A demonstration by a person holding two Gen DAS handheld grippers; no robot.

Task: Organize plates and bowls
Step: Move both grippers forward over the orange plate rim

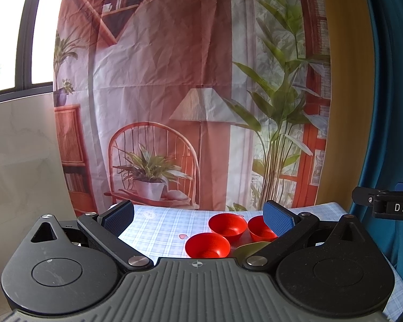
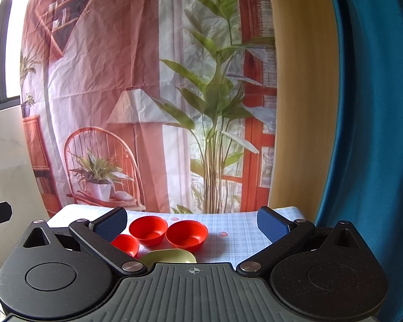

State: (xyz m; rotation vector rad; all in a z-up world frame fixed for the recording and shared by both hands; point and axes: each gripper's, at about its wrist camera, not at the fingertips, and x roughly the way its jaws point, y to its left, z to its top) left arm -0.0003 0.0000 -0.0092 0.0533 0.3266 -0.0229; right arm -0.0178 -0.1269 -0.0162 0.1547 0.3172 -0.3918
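Observation:
Three red bowls stand close together on a blue-checked tablecloth (image 1: 158,228). In the left wrist view they are the near bowl (image 1: 207,245), the middle bowl (image 1: 227,226) and the right bowl (image 1: 260,229), partly behind my right finger. A green plate (image 1: 248,249) lies just in front of them, mostly hidden by the gripper body. My left gripper (image 1: 198,217) is open, above and short of the bowls, holding nothing. The right wrist view shows the same bowls (image 2: 147,230) (image 2: 186,234) (image 2: 126,244) and the green plate (image 2: 172,256). My right gripper (image 2: 192,221) is open and empty, raised over them.
A printed backdrop (image 1: 174,94) of a chair, lamp and plants hangs right behind the table's far edge. A blue curtain (image 2: 376,134) hangs at the right. The other gripper's black body (image 1: 384,205) shows at the right edge. A window (image 1: 10,26) is at the left.

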